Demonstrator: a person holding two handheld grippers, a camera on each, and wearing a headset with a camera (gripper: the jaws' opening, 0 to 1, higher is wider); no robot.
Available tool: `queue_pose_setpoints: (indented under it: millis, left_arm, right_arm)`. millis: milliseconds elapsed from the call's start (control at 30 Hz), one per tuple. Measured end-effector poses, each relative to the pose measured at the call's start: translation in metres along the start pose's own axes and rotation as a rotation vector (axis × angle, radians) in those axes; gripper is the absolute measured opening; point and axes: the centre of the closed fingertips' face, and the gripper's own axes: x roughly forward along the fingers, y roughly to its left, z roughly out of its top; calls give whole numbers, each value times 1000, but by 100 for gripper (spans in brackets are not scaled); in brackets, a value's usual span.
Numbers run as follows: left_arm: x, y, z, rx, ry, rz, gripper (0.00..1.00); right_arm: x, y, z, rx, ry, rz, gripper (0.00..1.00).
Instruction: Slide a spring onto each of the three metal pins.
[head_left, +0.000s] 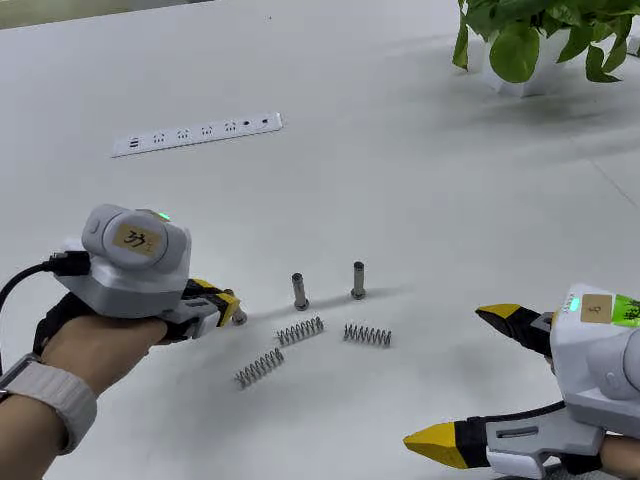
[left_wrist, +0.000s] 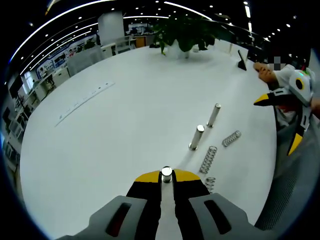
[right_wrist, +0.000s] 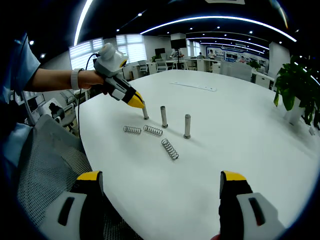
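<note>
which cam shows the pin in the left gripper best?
Right gripper view: the pin stands upright, with most of its length visible below the tips of the left gripper. In the left gripper view its top end sits between the closed jaws. In the head view it is mostly hidden behind that gripper.

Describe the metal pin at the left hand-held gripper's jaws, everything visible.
The short silver metal pin is a plain round rod with a shiny finish, standing upright on the white table. The left hand-held gripper has its yellow-tipped jaws closed on the pin's upper end, and the round top shows between them. Its shaft is bare. It stands apart from the neighbouring upright pin.
</note>
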Motion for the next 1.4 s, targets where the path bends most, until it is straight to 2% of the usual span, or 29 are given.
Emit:
queue_pose_setpoints:
  millis: [600, 867, 1167, 1400]
  left_arm:
    - [0, 1, 1, 11, -12, -14, 8]
    - [0, -3, 3, 12, -21, -21, 10]
    - [0, -2, 4, 18, -36, -21, 26]
    - [-2, -2, 3, 2, -63, -39, 48]
  right_arm:
    - [0, 0, -1, -2, 1, 2, 98]
    - [0, 0, -2, -3, 4, 2, 98]
    - [0, 0, -3, -4, 7, 1, 98]
    - [1, 0, -3, -5, 8, 2, 98]
